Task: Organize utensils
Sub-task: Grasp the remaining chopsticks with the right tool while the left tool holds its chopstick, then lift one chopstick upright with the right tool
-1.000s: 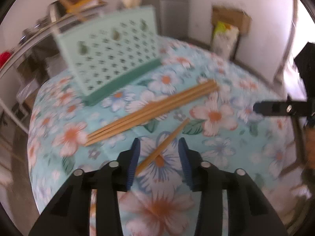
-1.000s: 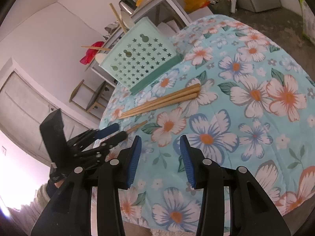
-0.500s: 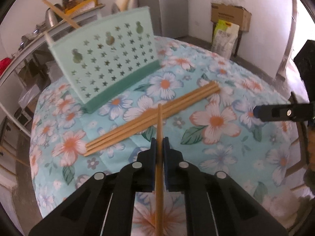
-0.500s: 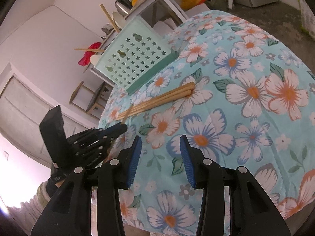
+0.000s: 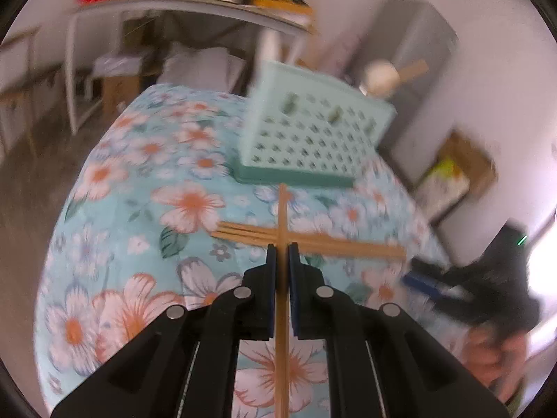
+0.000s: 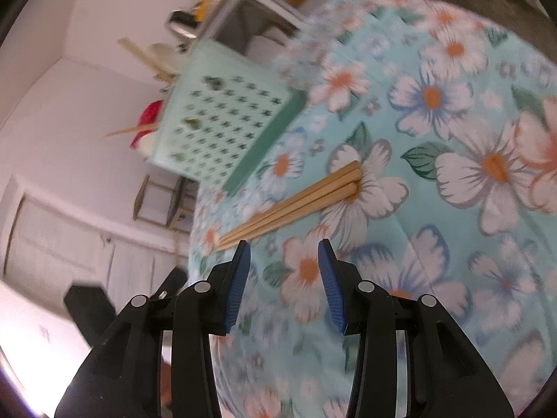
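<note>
My left gripper (image 5: 282,254) is shut on a wooden chopstick (image 5: 282,209) and holds it above the table, its tip toward the mint-green perforated utensil basket (image 5: 313,139). A bundle of chopsticks (image 5: 313,240) lies on the floral tablecloth below the held one, crossing it. In the right wrist view my right gripper (image 6: 283,261) is open and empty, just short of that bundle (image 6: 296,202); the basket (image 6: 226,118) stands beyond, with a spoon and chopsticks sticking out of it.
The round table has a blue floral cloth (image 5: 146,209). A shelf rack with pots (image 5: 195,10) and a fridge (image 5: 410,62) stand behind the basket. The right gripper's black body (image 5: 487,278) shows at the right of the left wrist view.
My left gripper shut on the single chopstick, lifted it and swung round to face the basket. My right gripper moved closer to the chopstick bundle, still open.
</note>
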`<state>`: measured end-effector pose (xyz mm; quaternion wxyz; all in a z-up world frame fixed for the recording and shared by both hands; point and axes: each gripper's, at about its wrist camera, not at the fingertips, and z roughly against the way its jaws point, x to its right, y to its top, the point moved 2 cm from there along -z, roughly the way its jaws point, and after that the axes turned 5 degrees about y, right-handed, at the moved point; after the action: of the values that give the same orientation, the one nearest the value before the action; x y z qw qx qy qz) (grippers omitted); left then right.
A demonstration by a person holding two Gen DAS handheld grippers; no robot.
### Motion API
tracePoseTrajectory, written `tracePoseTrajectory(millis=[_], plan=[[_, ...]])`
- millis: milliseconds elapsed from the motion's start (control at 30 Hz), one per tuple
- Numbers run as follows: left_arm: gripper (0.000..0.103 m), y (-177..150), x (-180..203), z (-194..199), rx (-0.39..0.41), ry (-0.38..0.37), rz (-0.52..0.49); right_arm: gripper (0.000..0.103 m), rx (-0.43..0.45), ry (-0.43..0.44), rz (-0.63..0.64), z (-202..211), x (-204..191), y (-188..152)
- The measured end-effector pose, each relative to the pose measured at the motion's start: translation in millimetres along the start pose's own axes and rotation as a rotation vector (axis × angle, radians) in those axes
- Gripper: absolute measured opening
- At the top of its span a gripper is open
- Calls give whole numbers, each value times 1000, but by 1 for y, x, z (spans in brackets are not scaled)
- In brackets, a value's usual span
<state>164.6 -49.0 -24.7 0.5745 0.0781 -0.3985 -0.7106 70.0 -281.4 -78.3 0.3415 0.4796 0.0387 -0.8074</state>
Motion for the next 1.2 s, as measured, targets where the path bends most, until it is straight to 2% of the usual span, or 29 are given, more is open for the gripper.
tracePoseTrajectory(millis=[167, 267, 367, 533, 933, 1067, 1200], plan=[[6, -4, -30, 5, 67, -17, 195, 32, 27, -13, -92, -20, 10, 12], [6, -10, -42, 4, 74, -23, 265, 30, 59, -26, -132, -24, 10, 15], [6, -15, -49, 3, 78, -18, 288, 27, 89, -35, -165, -26, 10, 16], [6, -20, -57, 4, 87, -19, 316, 14, 125, -33, -227, -28, 18, 16], [6, -27, -73, 5, 84, -2, 354, 11, 154, 25, -281, -9, 25, 5], [6, -30, -80, 0, 64, 12, 374, 11, 160, 38, -254, 1, 20, -1], [7, -33, -85, -5, 44, 22, 388, 10, 203, 31, -177, 18, 7, -2]])
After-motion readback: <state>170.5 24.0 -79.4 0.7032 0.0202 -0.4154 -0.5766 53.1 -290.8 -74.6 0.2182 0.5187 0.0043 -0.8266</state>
